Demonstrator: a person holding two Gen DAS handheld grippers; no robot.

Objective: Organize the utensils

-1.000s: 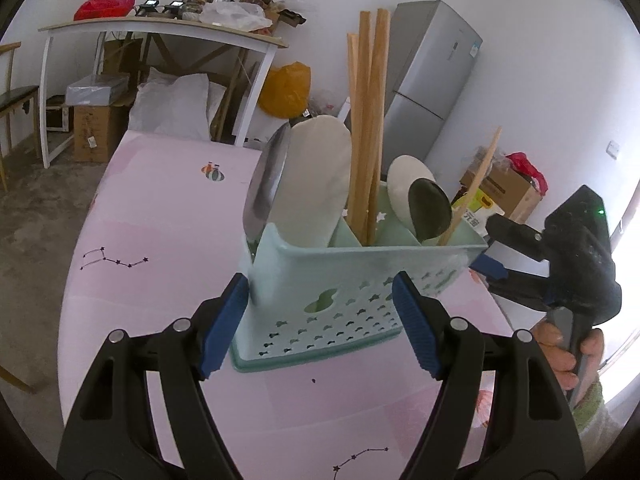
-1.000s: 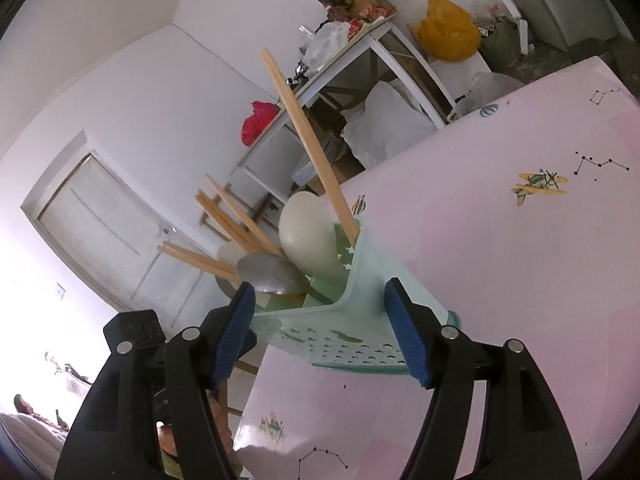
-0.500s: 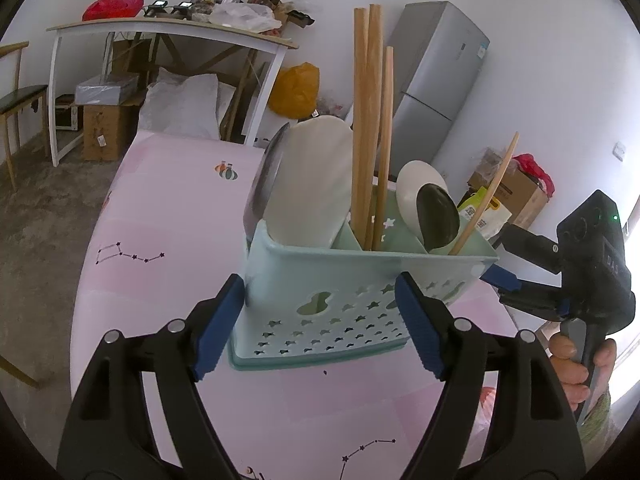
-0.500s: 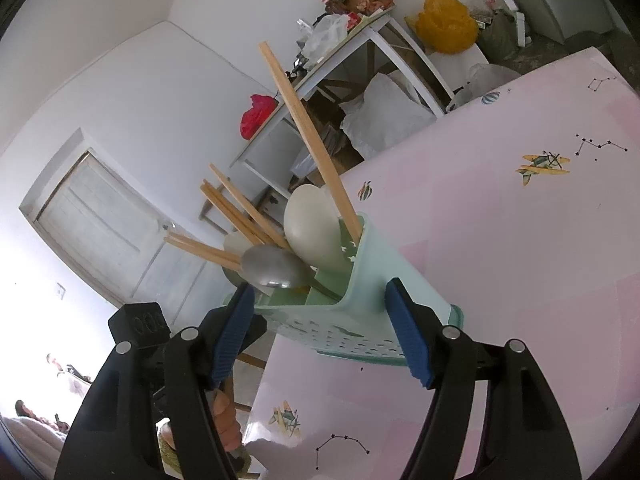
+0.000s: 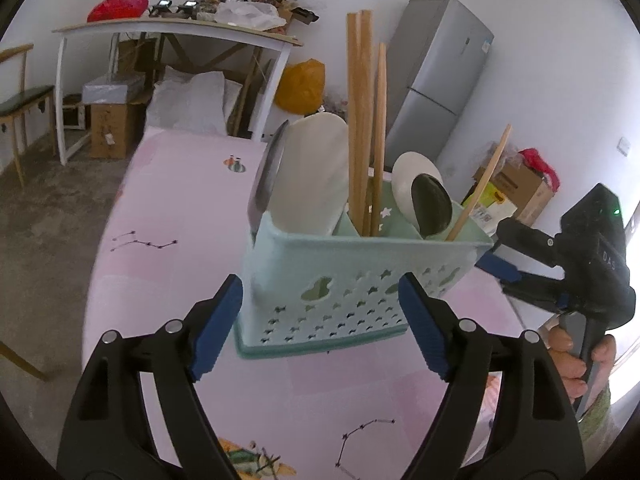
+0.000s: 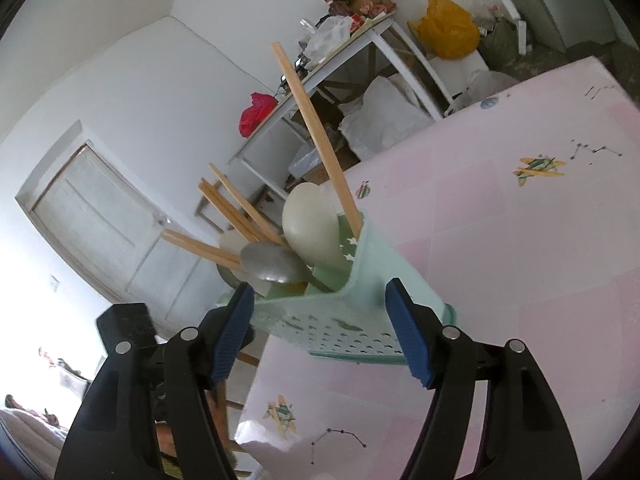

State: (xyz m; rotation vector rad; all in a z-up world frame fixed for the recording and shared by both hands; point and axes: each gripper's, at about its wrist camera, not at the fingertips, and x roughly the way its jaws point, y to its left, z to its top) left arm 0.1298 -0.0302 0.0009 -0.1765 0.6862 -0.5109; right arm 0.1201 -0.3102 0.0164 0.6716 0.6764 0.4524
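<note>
A mint-green perforated caddy (image 5: 340,280) (image 6: 352,320) stands upright on the pink table (image 5: 180,208). It holds wooden chopsticks (image 5: 362,120) (image 6: 236,208), a large white spoon (image 5: 312,172) (image 6: 308,224), a metal spoon (image 5: 432,204) (image 6: 272,264) and one leaning chopstick (image 5: 480,184) (image 6: 316,128). My left gripper (image 5: 320,292) faces the caddy's long side; its jaws are opening and the pads are off it. My right gripper (image 6: 320,292) (image 5: 490,242) is open at the caddy's narrow end, its tips flanking the corners. A person's hand (image 5: 576,360) holds its handle.
The table's left edge drops to a concrete floor. Behind it are a white side table (image 5: 180,32) piled with clutter, a grey fridge (image 5: 436,76), cardboard boxes (image 5: 516,184) and a chair (image 5: 24,104). A white door (image 6: 104,220) shows past the caddy.
The left jaws have spread a little wider in front of the caddy. The caddy and the right gripper have stayed where they were.
</note>
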